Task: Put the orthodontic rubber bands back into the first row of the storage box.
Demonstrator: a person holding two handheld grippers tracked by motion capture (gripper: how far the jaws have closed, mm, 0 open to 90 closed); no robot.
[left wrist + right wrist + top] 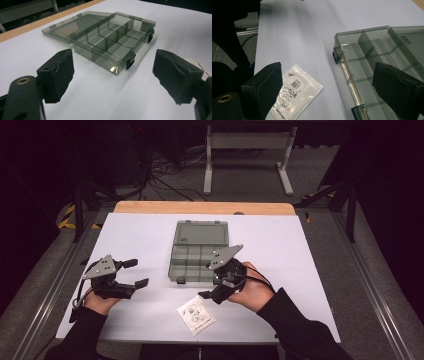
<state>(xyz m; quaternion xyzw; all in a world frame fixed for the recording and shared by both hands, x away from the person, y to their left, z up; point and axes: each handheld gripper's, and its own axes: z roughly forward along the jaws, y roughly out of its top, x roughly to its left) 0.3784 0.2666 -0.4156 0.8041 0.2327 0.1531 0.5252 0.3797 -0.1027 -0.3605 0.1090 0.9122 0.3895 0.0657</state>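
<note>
We see a smoky grey translucent compartment box (195, 261) lying open near the middle of the white desk (140, 240), its lid (201, 233) folded flat back on the far side. Dividers split its tray into several compartments, and two dark latches sit on its near wall. Near the box, toward the desk's front edge, a small white sachet (196, 314) with black print lies flat, turned at an angle.

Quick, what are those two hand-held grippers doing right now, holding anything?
Left hand-held gripper: open, holding nothing.
Right hand-held gripper: open, holding nothing, near the small white packet.
</note>
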